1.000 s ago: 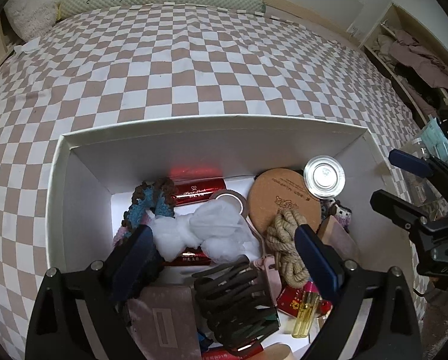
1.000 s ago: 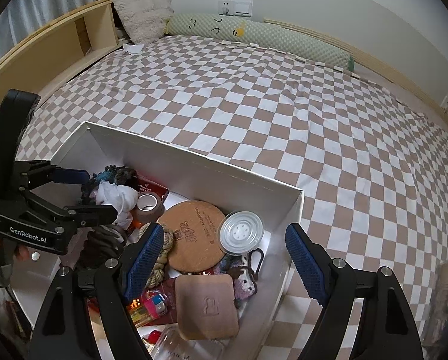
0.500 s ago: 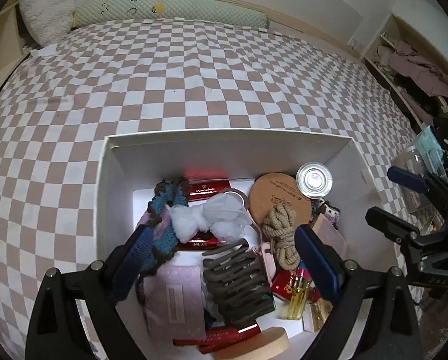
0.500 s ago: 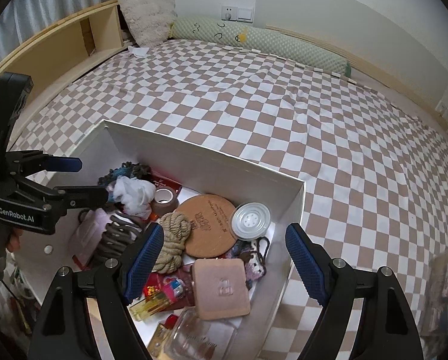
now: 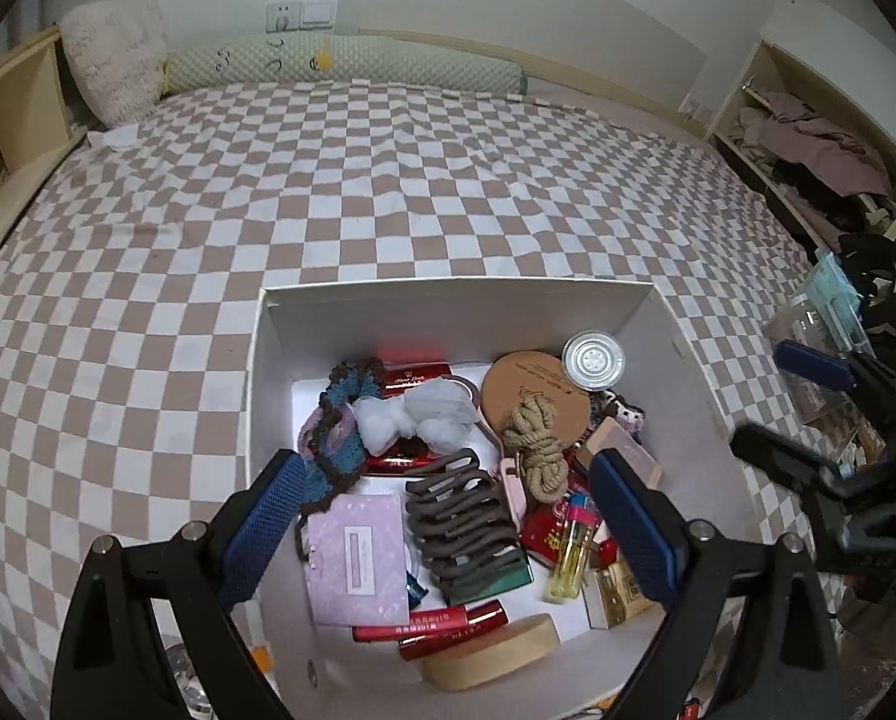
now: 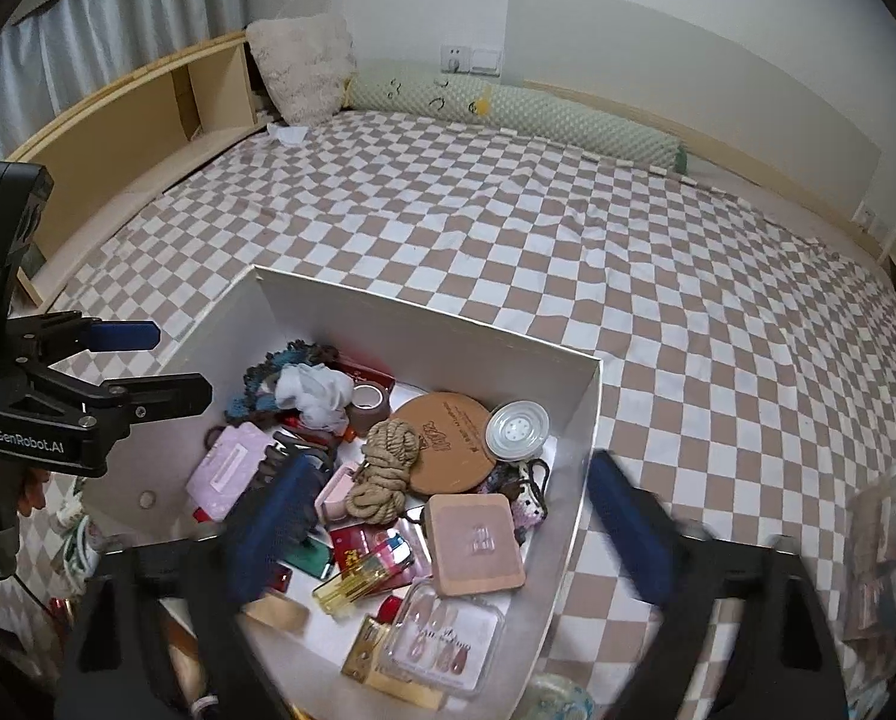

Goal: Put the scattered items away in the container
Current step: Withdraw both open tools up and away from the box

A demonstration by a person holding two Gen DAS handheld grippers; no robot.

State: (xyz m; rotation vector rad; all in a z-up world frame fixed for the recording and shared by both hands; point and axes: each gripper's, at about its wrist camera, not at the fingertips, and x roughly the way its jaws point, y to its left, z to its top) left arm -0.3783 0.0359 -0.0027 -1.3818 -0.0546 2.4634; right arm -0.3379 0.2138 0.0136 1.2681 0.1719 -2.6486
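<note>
A white box [image 5: 448,306] [image 6: 423,324] stands on the checkered bed. It holds many small items: a rope coil [image 5: 535,438] [image 6: 384,468], a cork coaster [image 5: 526,390] [image 6: 448,444], white cloth [image 5: 411,417] [image 6: 312,393], a brown claw clip [image 5: 463,516], a lilac card [image 5: 354,549], a pink compact [image 6: 475,543]. My left gripper [image 5: 448,528] is open and empty above the box's near side. My right gripper [image 6: 448,522] is open and empty above the box. Each gripper also shows from the side in the other's view: the right one [image 5: 808,414] and the left one [image 6: 147,366].
The checkered bed [image 5: 387,180] stretches beyond the box, with a green bolster [image 5: 339,66] and a fluffy pillow [image 5: 114,75] at the head. A shelf with clothes [image 5: 808,150] stands at the right. Clear jars [image 6: 886,546] sit by the right edge.
Both grippers have pulled back and risen from the box, so more of the bed and the room shows. Both stay open and empty. The items in the box have not moved.
</note>
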